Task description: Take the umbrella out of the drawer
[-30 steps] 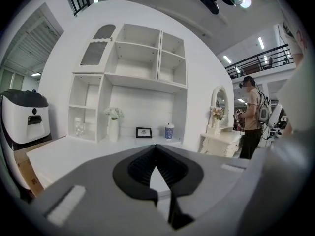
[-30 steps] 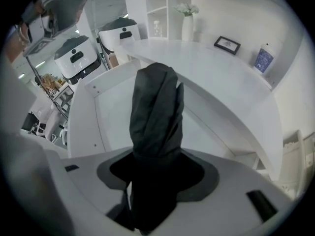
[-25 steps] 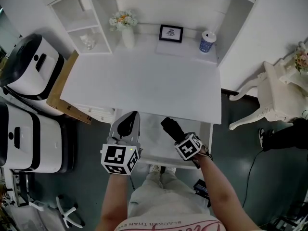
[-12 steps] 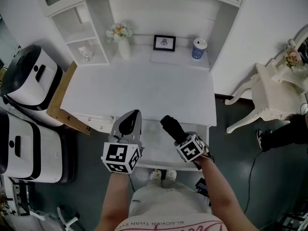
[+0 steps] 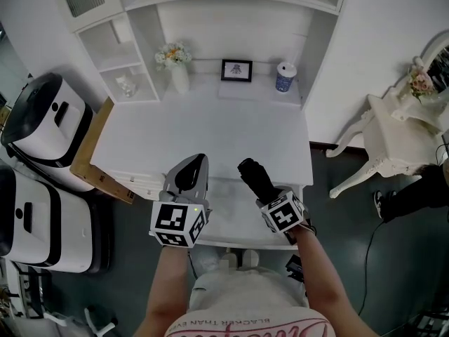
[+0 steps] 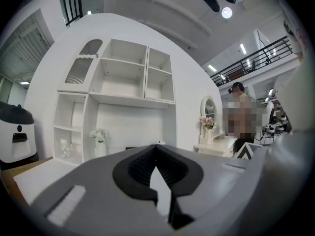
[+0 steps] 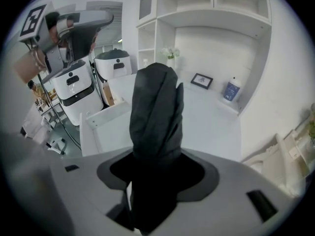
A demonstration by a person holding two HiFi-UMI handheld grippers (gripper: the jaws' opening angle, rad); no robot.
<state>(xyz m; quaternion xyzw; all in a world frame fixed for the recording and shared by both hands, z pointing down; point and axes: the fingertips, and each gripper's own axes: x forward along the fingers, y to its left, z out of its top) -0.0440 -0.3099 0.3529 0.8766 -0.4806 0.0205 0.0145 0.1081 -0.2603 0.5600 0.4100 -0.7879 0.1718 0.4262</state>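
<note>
The white tabletop (image 5: 203, 128) takes up the middle of the head view, its broad centre bare. Only a vase of flowers (image 5: 177, 65), a small picture frame (image 5: 236, 70) and a blue cup (image 5: 285, 76) stand on it, all along the back wall under the shelves. Below its front edge the drawer (image 5: 226, 213) stands pulled out, and both grippers hang over it. Two white machines (image 5: 42, 111) crowd the left side, and a white chair (image 5: 393, 132) stands well apart on the right.

The folded black umbrella (image 5: 256, 180) is out of the drawer and raised above it. The right gripper (image 5: 266, 194) has its fingers clamped around the umbrella's lower part. The rest of the umbrella juts out past the fingers, slanting towards the tabletop's front edge. In the right gripper view the umbrella (image 7: 156, 112) rises straight out from between the fingers, with the drawer's wall (image 7: 98, 127) just to its left.

The left gripper (image 5: 193, 170) is just beside it, pointing level, with its fingers together on nothing.
</note>
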